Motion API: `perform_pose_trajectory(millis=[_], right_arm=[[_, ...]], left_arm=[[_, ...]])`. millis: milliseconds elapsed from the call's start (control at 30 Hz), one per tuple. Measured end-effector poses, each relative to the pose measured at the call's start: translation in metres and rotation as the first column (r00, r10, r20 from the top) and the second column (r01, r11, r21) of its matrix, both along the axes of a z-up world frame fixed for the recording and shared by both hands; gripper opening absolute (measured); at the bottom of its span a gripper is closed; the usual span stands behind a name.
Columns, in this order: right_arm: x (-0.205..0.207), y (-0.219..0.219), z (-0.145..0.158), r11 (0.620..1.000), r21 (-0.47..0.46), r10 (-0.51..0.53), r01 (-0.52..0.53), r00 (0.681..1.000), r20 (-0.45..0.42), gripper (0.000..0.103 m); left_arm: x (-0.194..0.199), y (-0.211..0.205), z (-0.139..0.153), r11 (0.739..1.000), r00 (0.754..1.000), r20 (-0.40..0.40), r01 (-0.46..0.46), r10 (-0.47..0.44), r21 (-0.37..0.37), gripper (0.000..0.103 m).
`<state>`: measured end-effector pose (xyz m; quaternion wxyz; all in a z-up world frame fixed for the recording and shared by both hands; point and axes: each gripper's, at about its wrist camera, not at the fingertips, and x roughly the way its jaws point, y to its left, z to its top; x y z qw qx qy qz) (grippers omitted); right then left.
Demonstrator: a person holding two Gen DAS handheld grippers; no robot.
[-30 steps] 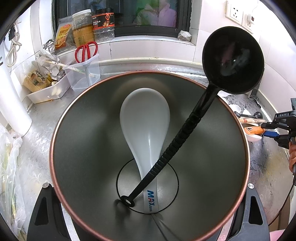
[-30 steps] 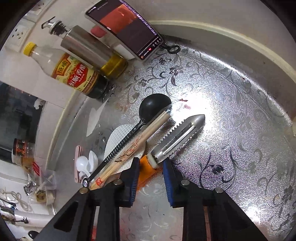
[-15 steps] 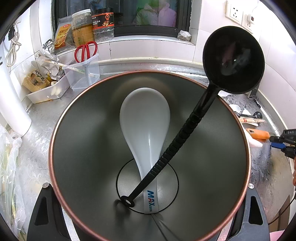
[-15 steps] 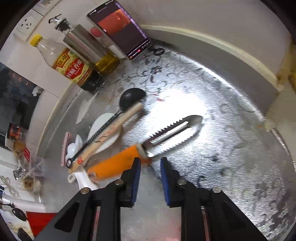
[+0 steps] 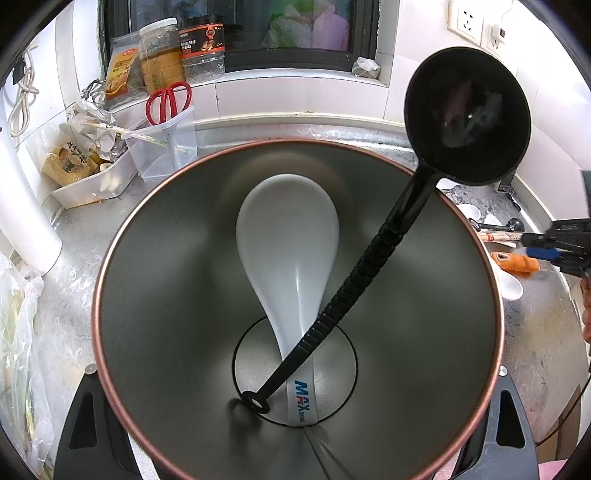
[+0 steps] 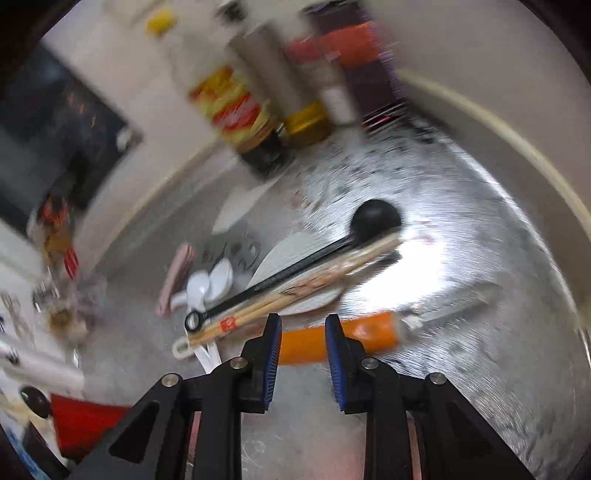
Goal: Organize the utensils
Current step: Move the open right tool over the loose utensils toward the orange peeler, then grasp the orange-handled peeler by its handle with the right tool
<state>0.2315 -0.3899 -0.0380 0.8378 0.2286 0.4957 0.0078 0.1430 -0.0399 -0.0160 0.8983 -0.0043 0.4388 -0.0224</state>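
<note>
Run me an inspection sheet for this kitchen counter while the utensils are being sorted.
Surface: patterned silver countertop, glare patch, specks.
Job's things: steel holder contains white spoon and black ladle; on the counter lie an orange-handled peeler, chopsticks and a small black spoon.
Clutter: sauce bottles, red scissors in a clear bin, jars on the sill.
Grippers: left claw flanks the holder, apparently clamped; right claw has just been opening, with the peeler handle crosswise past its tips, not pinched.
Cables: white cord on the wall.
Surroundings: window, wall socket.
</note>
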Motion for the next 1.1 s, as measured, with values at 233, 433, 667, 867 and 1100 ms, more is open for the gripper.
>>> perform_pose_trajectory(millis=[233, 433, 667, 867, 1100], right_arm=[[0.015, 0.028, -0.012, 0.992, -0.088, 0.085, -0.09, 0.995, -0.053, 0.028], [-0.011, 0.029, -0.009, 0.987, -0.077, 0.135, -0.138, 0.99, -0.05, 0.028], [-0.052, 0.0, 0.009, 0.994, -0.025, 0.101, -0.102, 0.995, -0.012, 0.028], [-0.054, -0.028, 0.019, 0.997, -0.072, -0.016, 0.017, 1.0, 0.012, 0.031], [-0.039, -0.039, 0.002, 0.993, -0.085, -0.09, 0.086, 0.995, -0.047, 0.05]], left_arm=[[0.0, 0.001, 0.0, 1.0, 1.0, 0.0, 0.001, -0.001, -0.001, 0.09], [0.002, 0.001, -0.001, 1.0, 1.0, -0.003, 0.001, -0.001, -0.002, 0.09], [0.004, 0.001, -0.002, 1.0, 1.0, -0.007, 0.004, -0.004, -0.007, 0.09], [0.004, 0.002, -0.002, 1.0, 1.0, -0.007, 0.005, -0.005, -0.008, 0.09], [0.004, 0.002, -0.002, 1.0, 1.0, -0.007, 0.005, -0.005, -0.008, 0.09]])
